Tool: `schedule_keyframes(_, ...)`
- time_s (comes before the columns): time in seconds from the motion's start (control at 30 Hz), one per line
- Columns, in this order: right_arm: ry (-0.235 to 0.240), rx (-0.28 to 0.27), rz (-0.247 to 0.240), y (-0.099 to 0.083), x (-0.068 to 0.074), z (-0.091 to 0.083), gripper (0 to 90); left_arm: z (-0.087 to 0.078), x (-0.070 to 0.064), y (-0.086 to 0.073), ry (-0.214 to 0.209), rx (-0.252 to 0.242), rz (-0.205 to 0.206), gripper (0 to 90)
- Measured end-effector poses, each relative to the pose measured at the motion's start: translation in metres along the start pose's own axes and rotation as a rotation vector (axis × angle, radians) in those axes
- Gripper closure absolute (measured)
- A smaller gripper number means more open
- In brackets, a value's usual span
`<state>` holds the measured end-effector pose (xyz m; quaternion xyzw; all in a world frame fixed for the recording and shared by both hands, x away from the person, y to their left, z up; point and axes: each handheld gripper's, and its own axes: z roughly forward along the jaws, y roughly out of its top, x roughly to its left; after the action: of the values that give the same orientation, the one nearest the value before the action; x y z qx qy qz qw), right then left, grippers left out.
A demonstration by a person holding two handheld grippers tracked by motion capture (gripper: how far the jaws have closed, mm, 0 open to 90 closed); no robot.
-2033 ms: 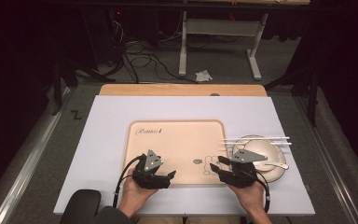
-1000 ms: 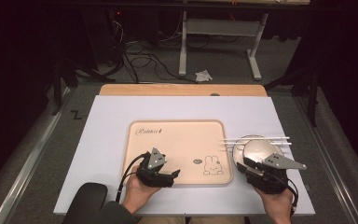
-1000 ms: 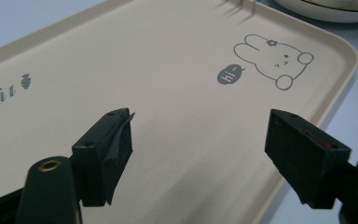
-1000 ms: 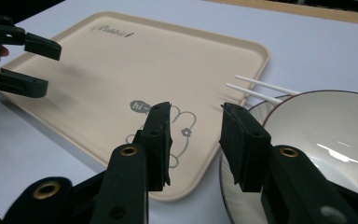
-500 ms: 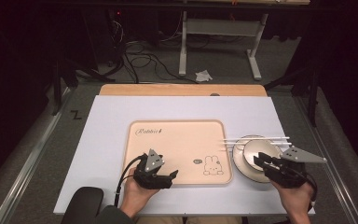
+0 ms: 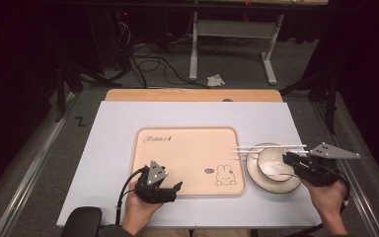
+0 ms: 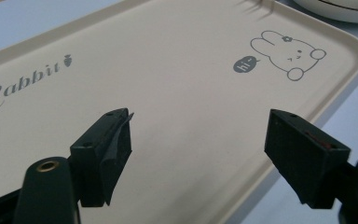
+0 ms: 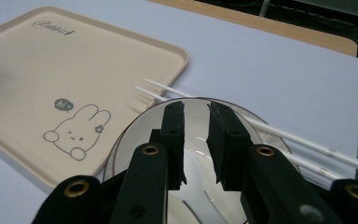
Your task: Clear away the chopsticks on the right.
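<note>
A beige tray (image 6: 187, 158) printed with a rabbit lies mid-table on the white sheet. To its right a white bowl (image 6: 271, 160) sits on a plate (image 6: 256, 180). Two white chopsticks (image 6: 271, 147) rest across the bowl's far rim. My right gripper (image 6: 286, 159) hovers at the bowl's right side. In the right gripper view its jaws (image 8: 196, 109) stand almost together over the bowl (image 8: 144, 130), holding nothing, with the chopsticks (image 8: 307, 142) beyond. My left gripper (image 6: 176, 191) is open at the tray's near edge. Its jaws (image 7: 200, 116) spread wide above the bare tray (image 7: 168, 70).
The white sheet (image 6: 128, 128) covers a wooden table whose back edge (image 6: 192, 95) shows. A black rounded object (image 6: 81, 219) sits off the near left corner. Cables and a white desk frame (image 6: 227, 44) are on the floor behind.
My right gripper has moved from the tray's right edge out to the right and now points back at the bowl from its right side. The left gripper has barely shifted.
</note>
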<state>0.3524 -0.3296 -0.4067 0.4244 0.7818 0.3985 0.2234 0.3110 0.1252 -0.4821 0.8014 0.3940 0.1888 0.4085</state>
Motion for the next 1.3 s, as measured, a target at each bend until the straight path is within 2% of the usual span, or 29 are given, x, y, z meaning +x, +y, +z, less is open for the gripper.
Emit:
schedule_keyframes(0.27, -0.023, 0.032, -0.017, 0.009, -0.023, 0.012, 77.5, -0.002, 0.001, -0.005, 0.019, 0.01, -0.015, 23.3)
schedule_keyframes(0.4, -0.038, 0.058, -0.023, 0.01, -0.03, 0.017, 77.4, -0.002, 0.002, -0.005, 0.021, 0.009, -0.014, 23.0)
schedule_keyframes(0.57, -0.054, 0.068, -0.027, 0.013, -0.037, 0.02, 77.4, 0.0, 0.002, -0.005, 0.011, 0.013, -0.011, 22.7)
schedule_keyframes(0.67, -0.071, 0.095, -0.034, 0.015, -0.043, 0.022, 76.8, 0.002, 0.004, -0.003, 0.003, 0.011, -0.009, 22.5)
schedule_keyframes(0.97, -0.091, 0.149, -0.003, 0.015, -0.054, 0.028, 73.9, 0.014, 0.003, 0.005, -0.029, 0.01, 0.01, 23.7)
schedule_keyframes(1.3, -0.125, 0.21, -0.025, 0.016, -0.058, 0.038, 72.7, 0.023, 0.002, 0.011, -0.04, 0.016, 0.02, 25.0)
